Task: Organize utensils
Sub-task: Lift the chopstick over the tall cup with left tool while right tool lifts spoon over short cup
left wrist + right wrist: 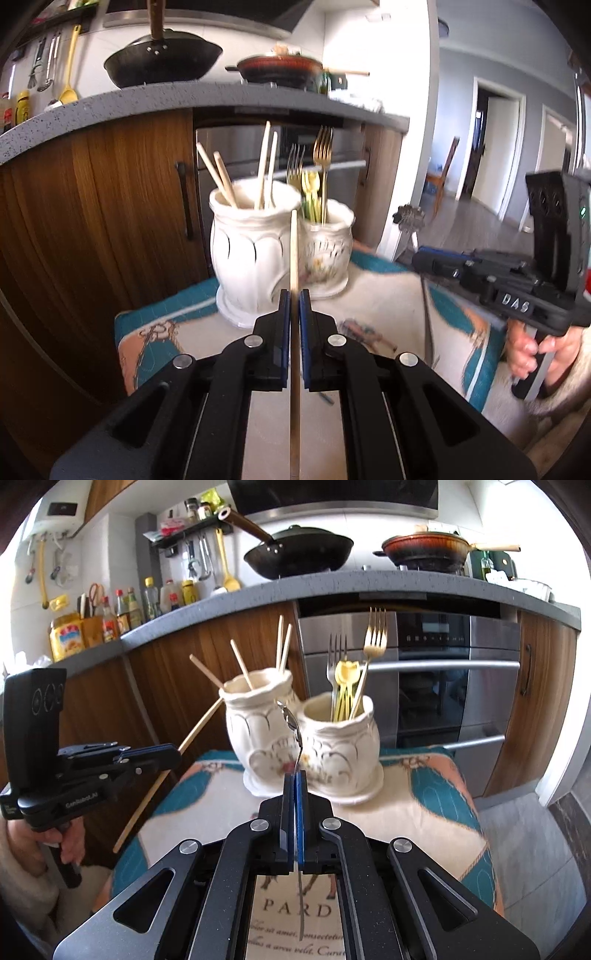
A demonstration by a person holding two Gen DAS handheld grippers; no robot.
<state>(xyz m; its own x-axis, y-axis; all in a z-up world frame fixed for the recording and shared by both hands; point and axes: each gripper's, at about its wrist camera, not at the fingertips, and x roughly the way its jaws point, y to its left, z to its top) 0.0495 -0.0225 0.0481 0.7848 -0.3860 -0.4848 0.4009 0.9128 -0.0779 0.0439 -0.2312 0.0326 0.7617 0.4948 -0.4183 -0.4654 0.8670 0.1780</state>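
My left gripper (294, 295) is shut on a wooden chopstick (294, 251) that runs straight up between its blue pads. Seen from the right wrist view, that left gripper (176, 752) holds the chopstick (162, 779) slanted, left of the jars. My right gripper (295, 775) is shut on a thin silver utensil (297, 738), seen edge-on; it looks like a fork (407, 217). Both grippers hover above the table, short of two white ceramic jars. The left jar (251, 254) (255, 727) holds several chopsticks. The right jar (328, 251) (343, 749) holds forks and yellow spoons.
The jars stand on a small table with a teal, peach and cream cloth (388, 306) (413, 812). Behind are wooden cabinets (92, 206), a steel oven (461, 686) and a grey counter (369, 583) with a black wok (299, 554) and a pan (428, 552). A person's hand (524, 350) grips the right gripper's handle.
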